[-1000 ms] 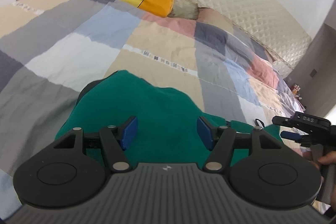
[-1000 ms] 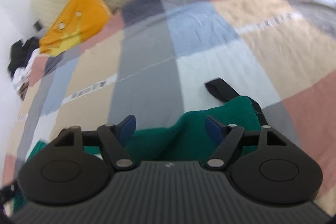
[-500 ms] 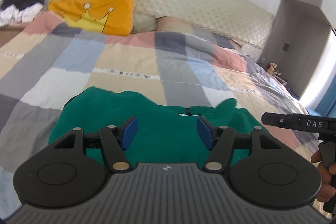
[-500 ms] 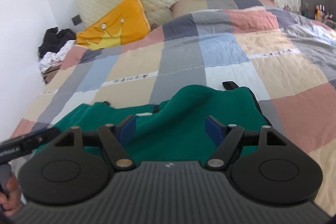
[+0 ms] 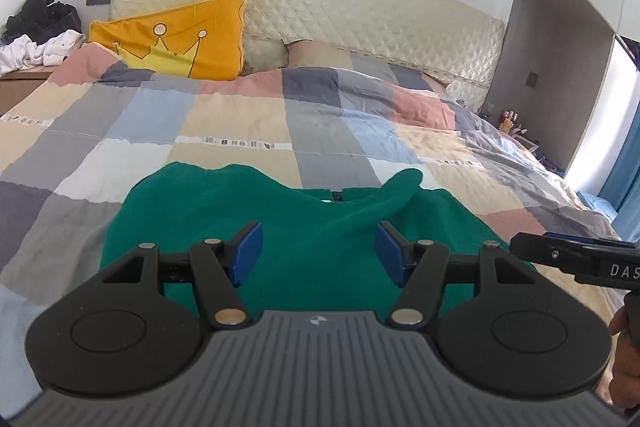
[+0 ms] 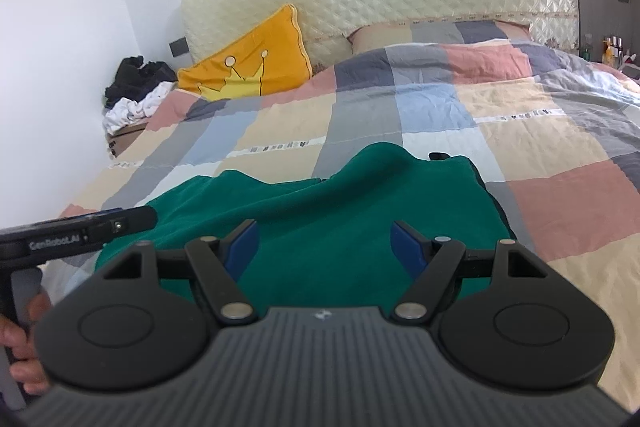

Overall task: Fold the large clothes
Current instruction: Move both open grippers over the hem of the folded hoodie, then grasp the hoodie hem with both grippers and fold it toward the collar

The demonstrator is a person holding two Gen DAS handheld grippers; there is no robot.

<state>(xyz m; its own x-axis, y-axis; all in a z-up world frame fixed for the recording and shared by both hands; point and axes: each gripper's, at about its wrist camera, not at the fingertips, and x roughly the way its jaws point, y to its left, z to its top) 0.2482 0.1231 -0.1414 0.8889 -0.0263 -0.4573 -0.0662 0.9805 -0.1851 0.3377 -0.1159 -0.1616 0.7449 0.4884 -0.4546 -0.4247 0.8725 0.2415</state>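
A green garment (image 5: 280,227) lies bunched on the patchwork duvet near the bed's front edge; it also shows in the right wrist view (image 6: 340,211). A black part of it (image 6: 440,157) peeks out at its far right edge. My left gripper (image 5: 318,253) is open and empty, held above the garment's near part. My right gripper (image 6: 324,247) is open and empty above the garment too. Each gripper shows at the edge of the other's view: the right one (image 5: 576,259) and the left one (image 6: 80,233).
The patchwork duvet (image 5: 240,123) covers the bed. A yellow crown pillow (image 5: 176,39) leans on the quilted headboard (image 5: 360,11). A heap of clothes (image 5: 36,31) sits on a stand at the far left. A nightstand with bottles (image 5: 516,127) stands at the right.
Both grippers have tilted up and drawn back, so the headboard and walls show. The green garment now lies lower and flatter in both views. Both stay open.
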